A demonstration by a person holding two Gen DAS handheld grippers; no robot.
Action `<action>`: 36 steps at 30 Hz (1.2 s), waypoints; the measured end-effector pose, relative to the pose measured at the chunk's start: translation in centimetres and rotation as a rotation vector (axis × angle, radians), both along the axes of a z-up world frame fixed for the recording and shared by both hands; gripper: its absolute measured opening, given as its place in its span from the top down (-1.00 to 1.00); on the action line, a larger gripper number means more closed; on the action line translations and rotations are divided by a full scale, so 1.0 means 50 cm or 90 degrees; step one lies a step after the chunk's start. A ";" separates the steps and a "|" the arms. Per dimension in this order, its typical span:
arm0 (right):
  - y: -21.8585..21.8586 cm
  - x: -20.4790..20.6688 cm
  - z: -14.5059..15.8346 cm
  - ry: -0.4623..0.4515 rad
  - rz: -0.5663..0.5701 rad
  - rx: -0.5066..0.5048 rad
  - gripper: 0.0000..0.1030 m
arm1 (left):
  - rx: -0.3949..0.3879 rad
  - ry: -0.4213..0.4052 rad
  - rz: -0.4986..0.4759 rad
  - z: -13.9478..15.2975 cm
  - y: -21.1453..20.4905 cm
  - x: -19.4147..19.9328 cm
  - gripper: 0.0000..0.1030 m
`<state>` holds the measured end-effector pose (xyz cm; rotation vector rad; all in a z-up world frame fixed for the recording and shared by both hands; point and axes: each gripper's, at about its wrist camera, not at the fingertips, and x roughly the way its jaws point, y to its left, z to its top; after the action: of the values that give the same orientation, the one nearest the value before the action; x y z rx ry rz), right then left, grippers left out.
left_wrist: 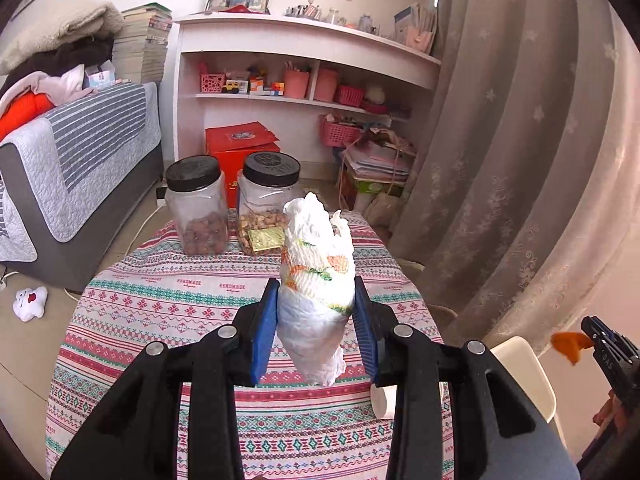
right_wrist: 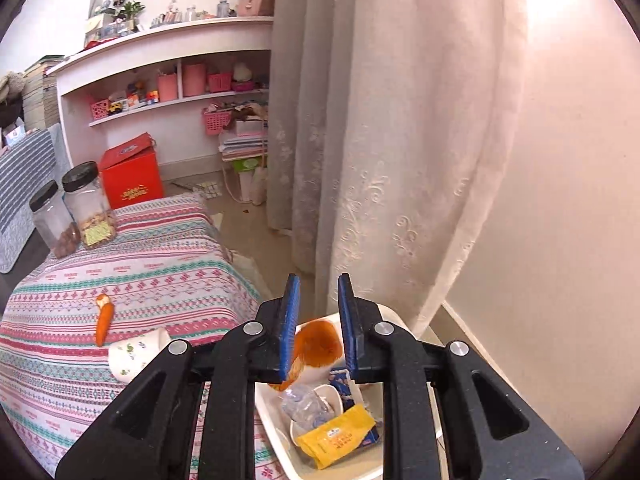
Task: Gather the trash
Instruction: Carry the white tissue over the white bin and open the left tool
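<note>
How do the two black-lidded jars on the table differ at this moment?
The left jar holds dark brown nuts; the right jar holds paler ones. The right jar also has a gold packet against its front wall, which the left jar lacks. The held tissue wad overlaps the right jar's lower corner; the left jar is unobstructed. Both are clear, upright, capped and under half full, standing side by side on the patterned tablecloth.

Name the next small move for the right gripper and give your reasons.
Probably open the right gripper and drop the orange peel. The peel sits pinched between its blue pads, directly over the white bin, which already holds a yellow wrapper. The left gripper holds a wadded tissue over the table.
</note>
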<state>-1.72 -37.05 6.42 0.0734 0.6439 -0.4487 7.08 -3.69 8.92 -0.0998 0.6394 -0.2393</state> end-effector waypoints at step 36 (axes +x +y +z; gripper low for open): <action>-0.186 -0.129 0.044 -0.115 -0.247 0.029 -0.86 | -0.024 0.121 -0.236 -0.071 -0.501 -0.070 -0.41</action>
<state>-8.17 -46.33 8.62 0.2812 0.4613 -0.7915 3.58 -28.74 5.39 -0.0388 0.8422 -0.6047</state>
